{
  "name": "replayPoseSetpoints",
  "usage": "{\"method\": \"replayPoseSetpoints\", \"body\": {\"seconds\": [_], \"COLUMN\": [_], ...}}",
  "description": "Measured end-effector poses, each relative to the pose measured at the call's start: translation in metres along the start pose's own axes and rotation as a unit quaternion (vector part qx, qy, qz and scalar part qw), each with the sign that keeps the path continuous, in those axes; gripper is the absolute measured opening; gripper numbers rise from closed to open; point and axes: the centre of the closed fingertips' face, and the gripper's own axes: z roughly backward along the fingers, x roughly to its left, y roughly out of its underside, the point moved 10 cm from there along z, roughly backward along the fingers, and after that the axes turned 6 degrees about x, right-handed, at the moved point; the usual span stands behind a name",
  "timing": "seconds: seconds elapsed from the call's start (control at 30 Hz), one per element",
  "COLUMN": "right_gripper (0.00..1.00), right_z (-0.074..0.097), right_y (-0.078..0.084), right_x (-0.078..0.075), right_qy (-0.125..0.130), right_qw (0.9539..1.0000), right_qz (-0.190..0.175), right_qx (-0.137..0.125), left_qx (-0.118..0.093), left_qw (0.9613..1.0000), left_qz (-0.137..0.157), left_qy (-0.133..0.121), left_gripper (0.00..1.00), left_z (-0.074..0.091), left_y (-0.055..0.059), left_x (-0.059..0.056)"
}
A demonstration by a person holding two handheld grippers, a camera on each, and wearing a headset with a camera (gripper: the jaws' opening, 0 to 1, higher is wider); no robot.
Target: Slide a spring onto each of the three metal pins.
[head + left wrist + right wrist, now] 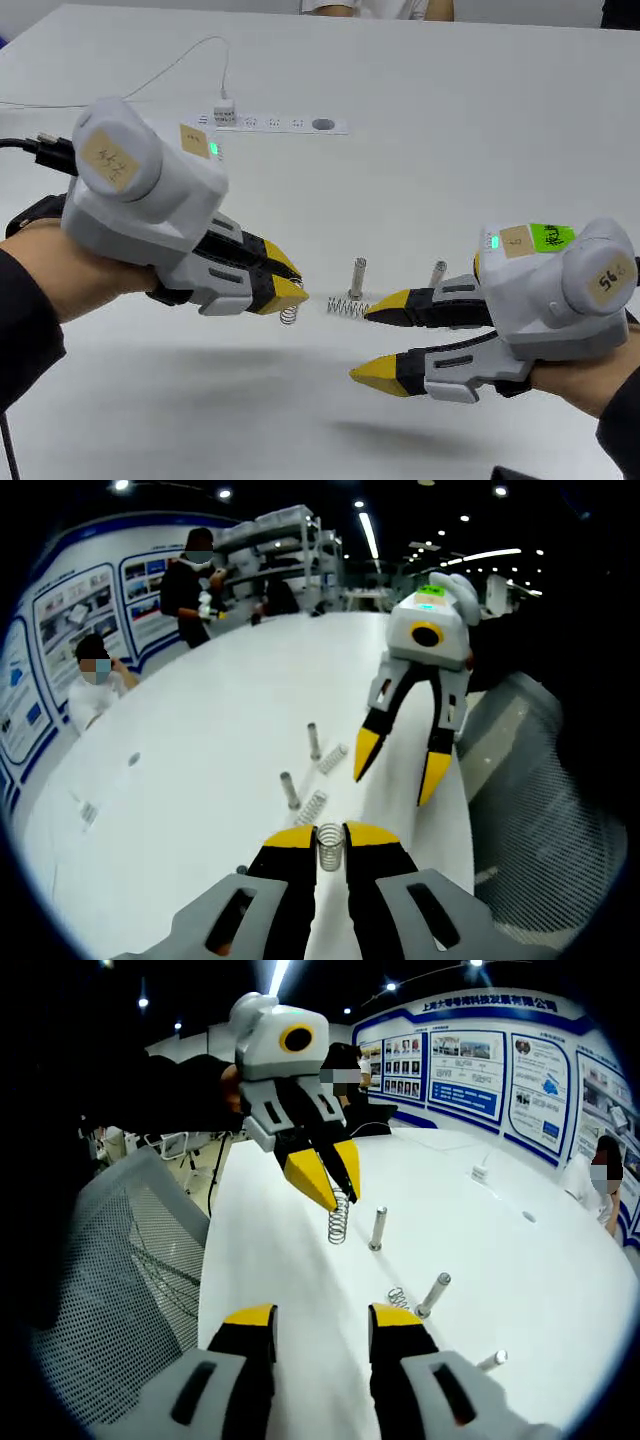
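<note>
Above the near half of the white surface (480, 90), the left tool (288, 287) is clenched on a spring (289, 314) that pokes out below its yellow tips, apart from the pins. The right tool (378, 342) faces it with jaws spread, grasping nothing. Between them stands an upright metal pin (357, 277) with a loose spring (347, 306) lying at its foot. A second pin (437, 272) stands near the right tool. A power strip (270, 123) lies toward the far edge.
</note>
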Motion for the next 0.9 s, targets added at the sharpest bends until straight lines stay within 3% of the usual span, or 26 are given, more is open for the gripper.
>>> {"method": "replayPoseSetpoints", "body": {"seconds": [0.33,0.57,0.9], "right_gripper": [0.45,0.52,0.61], "right_z": [0.011,0.022,0.046], "right_y": [0.015,0.030,0.056], "right_x": [-0.002,-0.003,-0.008], "right_qy": [0.018,0.035,0.073], "right_qw": [0.9995,0.9982,0.9930], "right_qz": [-0.026,-0.048,-0.093], "right_qx": [0.000,-0.002,-0.002], "left_qx": [-0.016,-0.019,-0.028], "left_qw": [0.9993,0.9987,0.9975], "left_qz": [0.026,0.033,0.045], "left_qy": [-0.023,-0.033,-0.048], "left_gripper": [0.10,0.10,0.10], "left_z": [0.011,0.014,0.022], "left_y": [0.006,0.007,0.007], "left_x": [0.015,0.019,0.028]}}
